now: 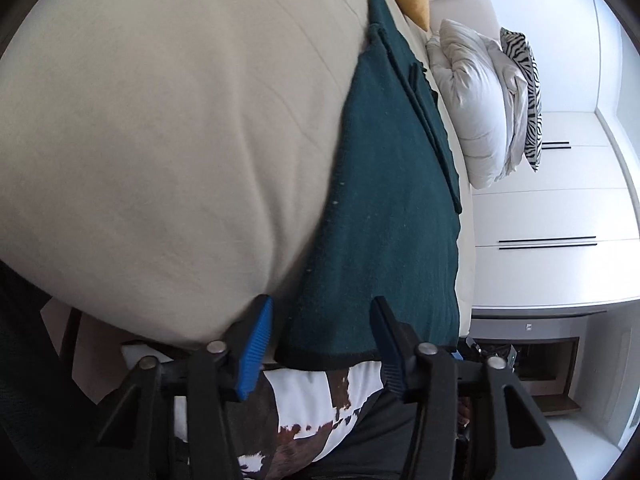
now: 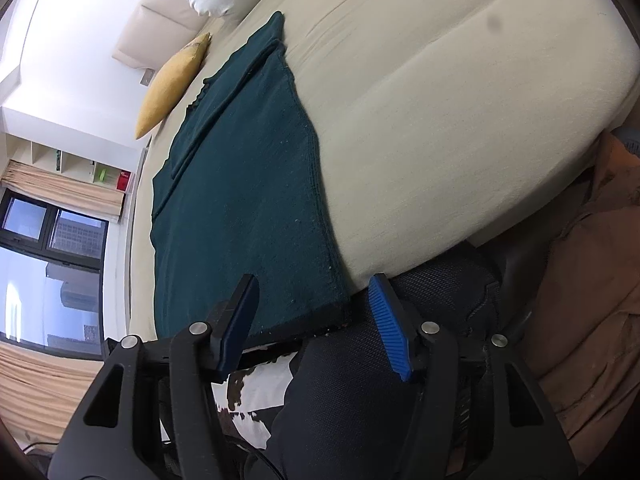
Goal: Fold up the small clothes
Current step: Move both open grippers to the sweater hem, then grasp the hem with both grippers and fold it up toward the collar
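Observation:
A dark teal garment [image 1: 384,208] lies spread flat on a cream bed [image 1: 160,120], with a folded sleeve along its far side. Its black-trimmed hem sits at the bed's near edge. My left gripper [image 1: 320,320] is open, its blue-padded fingers [image 1: 256,344] straddling one hem corner without closing on it. In the right wrist view the same garment [image 2: 240,200] lies on the bed [image 2: 440,100]. My right gripper [image 2: 316,300] is open too, its fingers [image 2: 390,332] either side of the other hem corner.
A yellow cushion [image 2: 172,84], a white pillow [image 1: 472,100] and a zebra-print cushion [image 1: 528,92] sit at the bed's head. White drawers [image 1: 552,220] stand beyond the bed. A window [image 2: 48,272] is on the other side. A cowhide-pattern cloth [image 1: 312,408] hangs below the bed edge.

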Demonstrator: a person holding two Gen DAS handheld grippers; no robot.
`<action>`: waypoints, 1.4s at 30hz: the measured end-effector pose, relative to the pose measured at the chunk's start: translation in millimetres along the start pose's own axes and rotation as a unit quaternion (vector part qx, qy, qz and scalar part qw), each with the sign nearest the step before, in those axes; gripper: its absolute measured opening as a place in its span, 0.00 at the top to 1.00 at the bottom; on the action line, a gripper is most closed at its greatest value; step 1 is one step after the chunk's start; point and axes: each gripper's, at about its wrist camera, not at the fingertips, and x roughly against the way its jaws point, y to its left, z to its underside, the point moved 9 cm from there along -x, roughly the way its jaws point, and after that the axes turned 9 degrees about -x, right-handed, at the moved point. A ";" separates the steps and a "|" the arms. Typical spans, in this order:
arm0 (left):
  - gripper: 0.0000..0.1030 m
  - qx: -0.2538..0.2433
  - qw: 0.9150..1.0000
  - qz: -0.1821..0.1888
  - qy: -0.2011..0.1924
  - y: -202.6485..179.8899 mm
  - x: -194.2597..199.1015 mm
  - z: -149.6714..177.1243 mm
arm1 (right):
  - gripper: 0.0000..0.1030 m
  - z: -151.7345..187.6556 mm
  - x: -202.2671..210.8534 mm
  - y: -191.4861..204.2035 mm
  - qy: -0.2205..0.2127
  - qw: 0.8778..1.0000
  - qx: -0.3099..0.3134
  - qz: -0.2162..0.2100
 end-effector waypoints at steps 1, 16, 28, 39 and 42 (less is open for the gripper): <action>0.59 0.001 1.000 -0.003 0.001 0.9 0.2 0.4 | 0.49 0.8 -0.3 0.0 0.001 1.000 0.001 0.001; 0.88 -0.029 0.999 -0.013 0.020 -6.8 -8.0 7.3 | 0.64 2.8 -3.0 -4.1 0.011 1.000 0.006 0.024; 0.92 -0.043 0.999 -0.013 -0.003 -11.6 3.0 2.0 | 0.93 1.5 -5.8 -10.8 0.011 1.000 0.003 0.029; 0.93 -0.041 0.997 0.032 -0.059 -36.2 28.3 -23.9 | 0.94 -11.2 16.5 16.1 -0.036 0.999 0.026 -0.006; 0.93 -0.043 0.995 0.047 -0.076 -49.2 35.0 -41.5 | 0.94 -18.2 23.6 29.6 -0.049 0.998 0.025 -0.031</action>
